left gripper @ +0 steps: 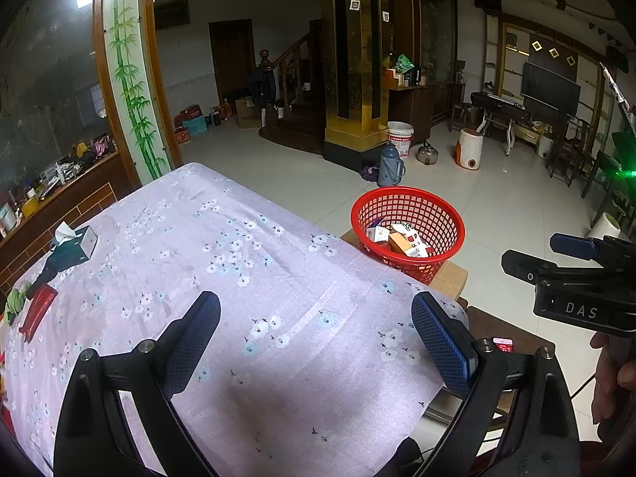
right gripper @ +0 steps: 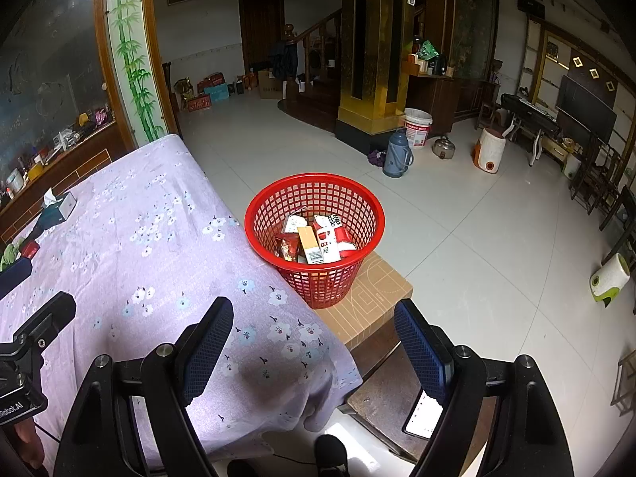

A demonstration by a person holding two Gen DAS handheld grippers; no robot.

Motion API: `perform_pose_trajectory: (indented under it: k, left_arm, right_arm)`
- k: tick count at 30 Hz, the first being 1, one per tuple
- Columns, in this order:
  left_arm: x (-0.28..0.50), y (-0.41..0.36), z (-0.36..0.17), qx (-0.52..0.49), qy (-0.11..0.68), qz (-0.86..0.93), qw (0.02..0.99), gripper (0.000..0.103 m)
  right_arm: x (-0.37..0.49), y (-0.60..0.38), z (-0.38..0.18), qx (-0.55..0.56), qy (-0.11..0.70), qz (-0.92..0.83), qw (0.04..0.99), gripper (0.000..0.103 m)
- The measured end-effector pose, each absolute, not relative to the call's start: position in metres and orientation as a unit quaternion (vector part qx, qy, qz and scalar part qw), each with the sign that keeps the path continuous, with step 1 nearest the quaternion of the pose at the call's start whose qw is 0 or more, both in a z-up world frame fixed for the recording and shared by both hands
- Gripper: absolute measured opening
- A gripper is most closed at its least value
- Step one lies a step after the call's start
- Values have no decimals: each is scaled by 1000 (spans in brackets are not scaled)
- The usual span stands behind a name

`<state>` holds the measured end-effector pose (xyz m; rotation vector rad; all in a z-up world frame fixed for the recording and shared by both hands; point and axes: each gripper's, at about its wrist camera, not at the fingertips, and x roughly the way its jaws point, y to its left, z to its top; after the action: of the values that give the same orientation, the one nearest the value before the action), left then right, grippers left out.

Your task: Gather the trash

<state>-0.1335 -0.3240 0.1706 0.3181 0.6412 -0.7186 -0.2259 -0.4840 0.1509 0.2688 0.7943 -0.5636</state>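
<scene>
A red mesh basket [right gripper: 314, 198] [left gripper: 405, 202] stands on a cardboard box [right gripper: 377, 298] beside the table's right edge; several small cartons and wrappers [right gripper: 314, 242] lie inside it. My left gripper [left gripper: 316, 326] hovers open over the lilac flowered tablecloth [left gripper: 222, 238], nothing between its blue pads. My right gripper [right gripper: 314, 334] is open too, above the table's near right corner, short of the basket. In the left wrist view the right gripper [left gripper: 572, 262] shows at the right edge, held by a hand [left gripper: 612, 373].
At the table's far left lie a tissue box [left gripper: 73, 246] [right gripper: 59, 208], a red packet [left gripper: 37, 310] and something green [left gripper: 14, 302]. A phone [right gripper: 423, 413] rests on a dark stool below. Tiled floor [right gripper: 477, 238] holds a thermos, bucket and kettle.
</scene>
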Motion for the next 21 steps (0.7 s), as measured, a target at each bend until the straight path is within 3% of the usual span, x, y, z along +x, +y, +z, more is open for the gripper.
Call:
perform_pose_trajectory:
  k: [21]
  left_arm:
    - [-133,-323,170,151,308,-345,874,96]
  right_arm:
    - [-226,-485,148,128,382,-269,875,86]
